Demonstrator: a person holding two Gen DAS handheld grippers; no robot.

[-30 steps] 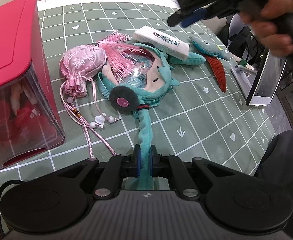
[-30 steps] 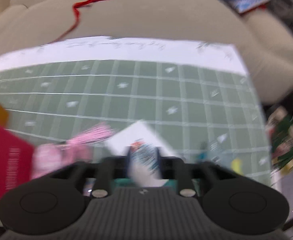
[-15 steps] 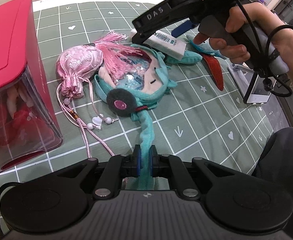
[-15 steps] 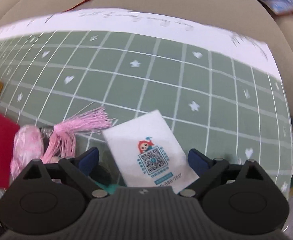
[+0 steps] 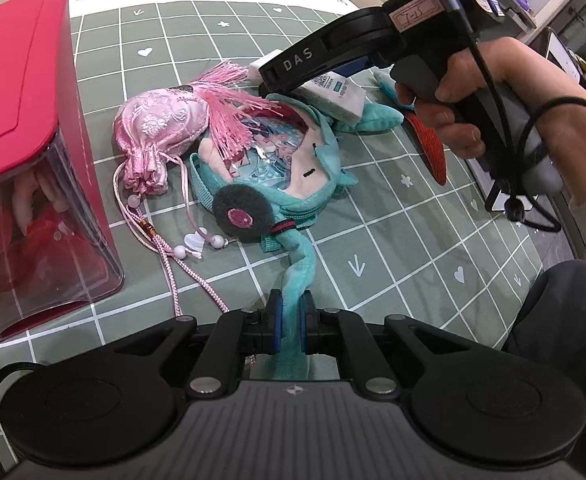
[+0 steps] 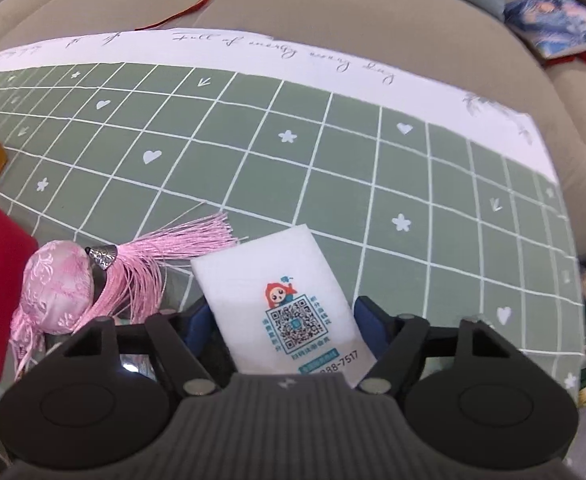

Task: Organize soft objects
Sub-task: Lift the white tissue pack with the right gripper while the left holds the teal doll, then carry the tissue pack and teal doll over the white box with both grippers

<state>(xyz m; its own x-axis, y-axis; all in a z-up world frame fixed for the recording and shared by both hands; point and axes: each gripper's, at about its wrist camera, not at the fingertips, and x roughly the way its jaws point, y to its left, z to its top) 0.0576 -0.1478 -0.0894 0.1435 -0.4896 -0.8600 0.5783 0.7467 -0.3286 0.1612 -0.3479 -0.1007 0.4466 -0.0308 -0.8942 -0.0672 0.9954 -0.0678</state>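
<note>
Spread over the desk, a green grid mat [image 6: 253,152] carries a soft, light white tissue pack [image 6: 281,300] atop the teal plush pouch [image 5: 293,168], best pinched across its short sides, where the right tongs [image 6: 283,326] are closing astride it, pads not yet pressing, while the left tongs [image 5: 289,320] pinch the pouch's limp strap [image 5: 299,276].

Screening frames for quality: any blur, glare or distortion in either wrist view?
Left wrist view: sharp, grid lines bowed by fisheye, reflections on the clear plastic box with red lid. Right wrist view: slightly soft, white tissue packet still readable, edges curved.
</note>
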